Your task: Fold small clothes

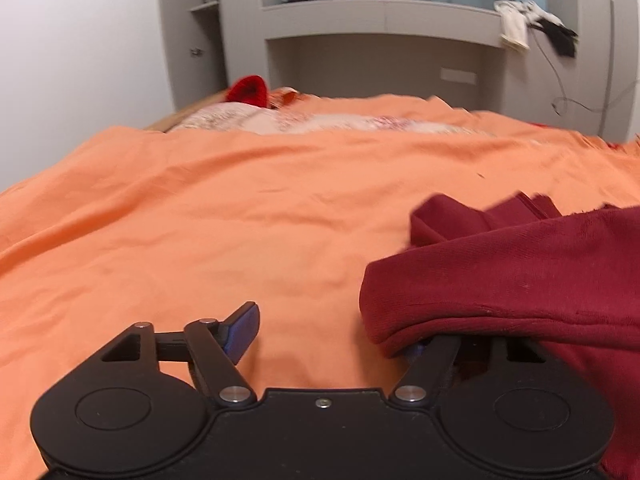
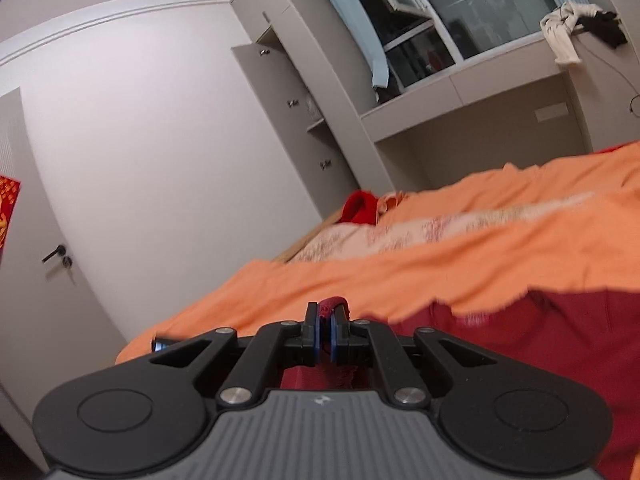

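Observation:
A dark red garment lies crumpled on the orange bedsheet at the right of the left wrist view. My left gripper is open, low over the sheet. Its left finger is bare; the right finger is hidden under a fold of the garment. My right gripper is shut on an edge of the same dark red garment, with a bit of cloth sticking up between the pads. The rest of the garment hangs and spreads to the right below it.
The bed has a patterned cover and a bright red item at its far end. Grey cupboards and a window ledge with clothes stand behind. A white wall and door are on the left.

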A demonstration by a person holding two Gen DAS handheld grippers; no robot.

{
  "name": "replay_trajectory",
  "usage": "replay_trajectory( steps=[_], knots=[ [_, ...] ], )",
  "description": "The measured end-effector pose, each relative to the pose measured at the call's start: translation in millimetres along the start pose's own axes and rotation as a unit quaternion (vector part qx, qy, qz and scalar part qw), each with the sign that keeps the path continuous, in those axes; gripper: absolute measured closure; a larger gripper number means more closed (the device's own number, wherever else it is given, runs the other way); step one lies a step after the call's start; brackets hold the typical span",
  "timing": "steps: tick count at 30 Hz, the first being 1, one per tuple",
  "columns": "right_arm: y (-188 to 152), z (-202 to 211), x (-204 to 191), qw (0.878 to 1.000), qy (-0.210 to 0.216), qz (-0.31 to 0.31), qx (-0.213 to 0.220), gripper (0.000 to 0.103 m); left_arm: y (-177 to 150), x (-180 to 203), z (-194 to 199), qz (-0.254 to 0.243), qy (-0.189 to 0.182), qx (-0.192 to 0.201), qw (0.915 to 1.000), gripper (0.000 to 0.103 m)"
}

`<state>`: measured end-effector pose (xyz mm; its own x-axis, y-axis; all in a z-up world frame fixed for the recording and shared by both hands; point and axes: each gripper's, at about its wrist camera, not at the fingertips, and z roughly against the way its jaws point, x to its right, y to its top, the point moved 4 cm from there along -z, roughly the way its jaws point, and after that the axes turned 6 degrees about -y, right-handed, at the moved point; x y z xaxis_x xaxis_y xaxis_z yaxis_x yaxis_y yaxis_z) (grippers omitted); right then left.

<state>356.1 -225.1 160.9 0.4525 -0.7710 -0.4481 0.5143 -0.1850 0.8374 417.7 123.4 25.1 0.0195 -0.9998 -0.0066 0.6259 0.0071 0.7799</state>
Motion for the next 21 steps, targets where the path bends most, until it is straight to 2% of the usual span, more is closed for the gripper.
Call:
replay_trajectory(
  steps=[4, 8, 11, 13, 17, 21],
  knots=[
    [-34, 30, -4, 1.0, 0.0, 0.028, -0.015, 0.098, -10, -3, 12, -0.008, -0.028, -0.016, 0.9995, 0.021],
    [-65, 44, -4, 0.998, -0.023, 0.055, -0.033, 0.098, -23, -1, 27, -0.026, -0.052, -0.03, 0.9978, 0.016],
    [-88, 42, 6, 0.996, -0.04, 0.051, -0.063, 0.098, -35, 6, 37, -0.07, -0.045, -0.036, 0.9958, 0.013],
    [-103, 39, 15, 0.995, -0.049, 0.037, -0.081, 0.098, -40, 7, 39, -0.09, -0.041, -0.041, 0.9943, 0.006],
    [-119, 37, 32, 0.993, -0.064, 0.012, -0.1, 0.098, -42, 0, 42, -0.081, -0.067, -0.049, 0.9932, 0.005],
    [-120, 33, 41, 0.992, -0.073, 0.0, -0.107, 0.098, -38, -10, 52, -0.061, -0.119, -0.037, 0.9904, 0.005]
  ],
)
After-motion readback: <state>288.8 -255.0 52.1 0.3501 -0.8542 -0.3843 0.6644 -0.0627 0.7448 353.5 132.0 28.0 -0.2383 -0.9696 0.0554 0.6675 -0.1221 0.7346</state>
